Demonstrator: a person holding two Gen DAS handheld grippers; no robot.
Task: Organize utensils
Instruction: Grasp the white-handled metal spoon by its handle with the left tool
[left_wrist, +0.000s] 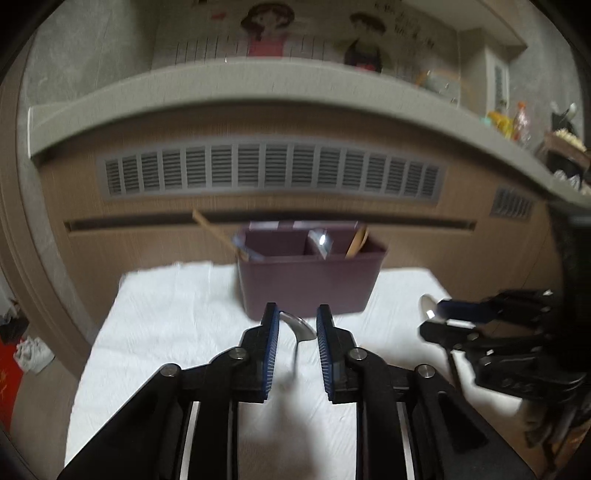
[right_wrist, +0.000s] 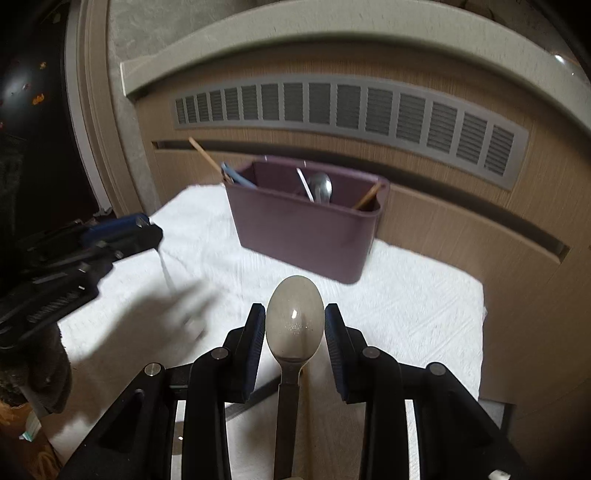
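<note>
Over white cloth (left_wrist: 166, 332), left tool (left_wrist: 297, 309) pinching steel spoon (left_wrist: 302, 328), right tool (right_wrist: 294, 308) clamping big spoon (right_wrist: 294, 321), clearest from right wrist

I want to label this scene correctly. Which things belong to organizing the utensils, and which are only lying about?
Job: purple caddy, chopsticks in it, steel spoon in left gripper, big spoon in right gripper.
Lying about: white towel, vent grille, shelf clutter, crumpled cloth.
</note>
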